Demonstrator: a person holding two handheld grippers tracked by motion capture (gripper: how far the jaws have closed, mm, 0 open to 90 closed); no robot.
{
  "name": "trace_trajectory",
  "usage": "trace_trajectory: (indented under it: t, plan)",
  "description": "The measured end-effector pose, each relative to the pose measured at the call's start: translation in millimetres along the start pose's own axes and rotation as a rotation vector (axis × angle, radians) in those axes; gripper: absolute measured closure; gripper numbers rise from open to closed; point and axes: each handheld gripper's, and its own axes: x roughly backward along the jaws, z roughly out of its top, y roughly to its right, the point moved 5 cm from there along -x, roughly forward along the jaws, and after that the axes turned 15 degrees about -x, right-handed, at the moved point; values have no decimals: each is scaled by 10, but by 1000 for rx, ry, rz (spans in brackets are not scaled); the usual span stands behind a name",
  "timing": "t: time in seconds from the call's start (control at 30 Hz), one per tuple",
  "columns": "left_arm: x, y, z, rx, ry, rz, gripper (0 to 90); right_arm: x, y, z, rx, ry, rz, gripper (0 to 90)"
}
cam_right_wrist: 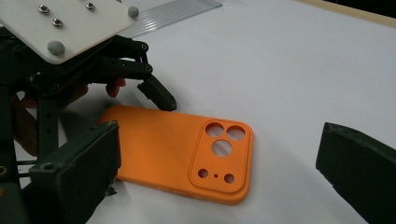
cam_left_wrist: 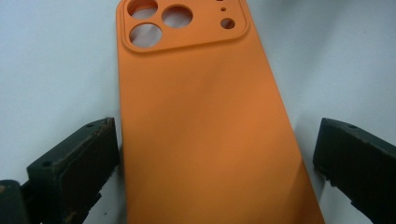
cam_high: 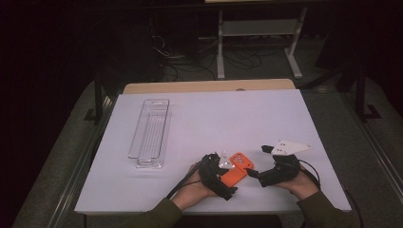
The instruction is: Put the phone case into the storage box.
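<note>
Hand-held gripper on the left [cam_left_wrist: 215, 154] straddles the orange phone case [cam_left_wrist: 205, 130], jaws spread, not yet pinching; the right hand-held gripper [cam_right_wrist: 217, 172] waits spread beside it, lower centre of frame.

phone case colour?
Plain orange phone case, no pattern, with camera cutouts at one end. Shows best in the left gripper view.

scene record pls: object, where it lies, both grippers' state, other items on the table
object: orange phone case, back side up, camera cutouts showing
place: flat on white table, near edge
left gripper: open, fingers straddle the case's lower end
right gripper: open, beside the case, apart from it
other: clear plastic tray, far left
</note>
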Motion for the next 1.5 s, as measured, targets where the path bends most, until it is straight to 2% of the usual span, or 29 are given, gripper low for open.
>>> trace_trajectory:
  t: [0.27,0.4,0.83,1.5]
  plan:
    - [3,0,-3,-1,0,0,2,0,0,-1,-1,-1,0,0]
    - [23,-7,-4,-10,2,-1,39,-1,-1,1,-1,2,0,0]
    - [44,-28,-7,4,14,3,113,-5,-6,-1,-5,-2,1,0]
    - [60,-54,-5,4,0,-4,139,-6,-7,-3,-8,-1,2,0]
